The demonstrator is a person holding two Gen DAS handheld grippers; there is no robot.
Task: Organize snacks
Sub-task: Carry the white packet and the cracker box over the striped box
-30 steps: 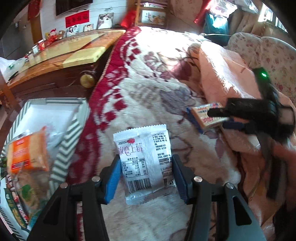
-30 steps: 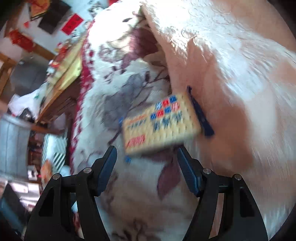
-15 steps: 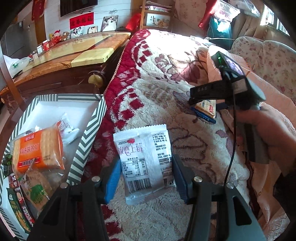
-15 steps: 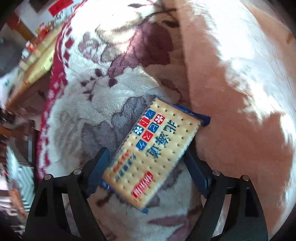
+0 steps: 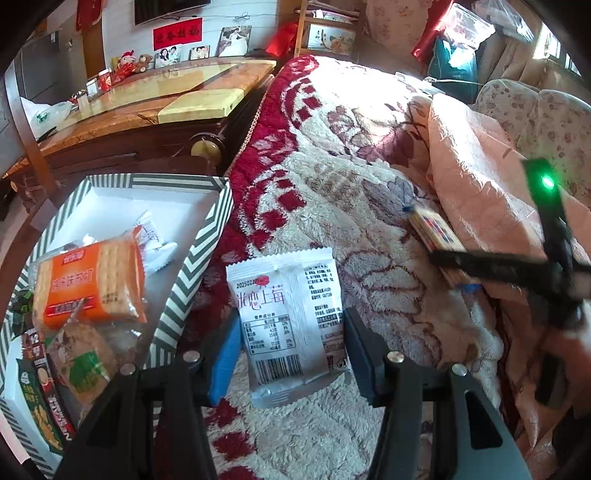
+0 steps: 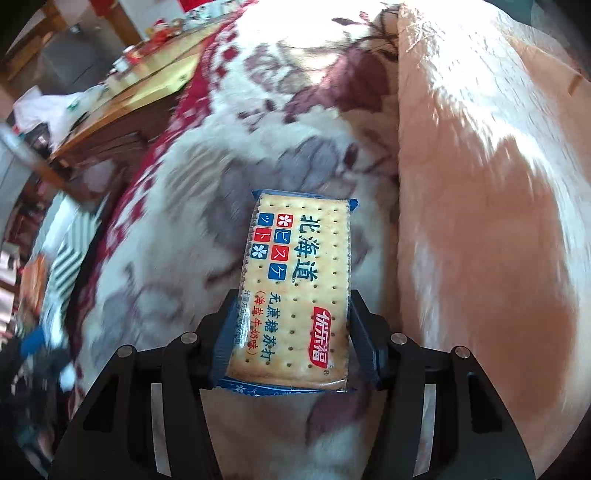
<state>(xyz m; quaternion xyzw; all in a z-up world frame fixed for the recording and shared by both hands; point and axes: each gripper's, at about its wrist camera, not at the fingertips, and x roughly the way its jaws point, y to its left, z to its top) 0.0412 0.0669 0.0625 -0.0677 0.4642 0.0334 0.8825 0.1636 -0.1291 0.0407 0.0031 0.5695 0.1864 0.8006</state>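
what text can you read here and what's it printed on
"北海道" and "优乐福": cracker pack in the right gripper.
"无蔗糖苏打": same pack.
"2025022": white sachet in the left gripper; its fine print is too small.
Orange cracker pack in the striped box: blurred.
Red wall banner: unreadable.

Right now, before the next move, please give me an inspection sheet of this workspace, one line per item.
Surface: plush floral blanket, with a peach quilt on its right.
Job's things: white strawberry snack packet; blue-edged cracker pack; striped box holding an orange cracker pack and other snacks.
Clutter: nothing seen on the blanket.
Grippers: left hand-held gripper shut on the white packet; right hand-held gripper shut on the cracker pack.
Cables: nothing seen.
Surroundings: wooden cabinet with photos and ornaments.
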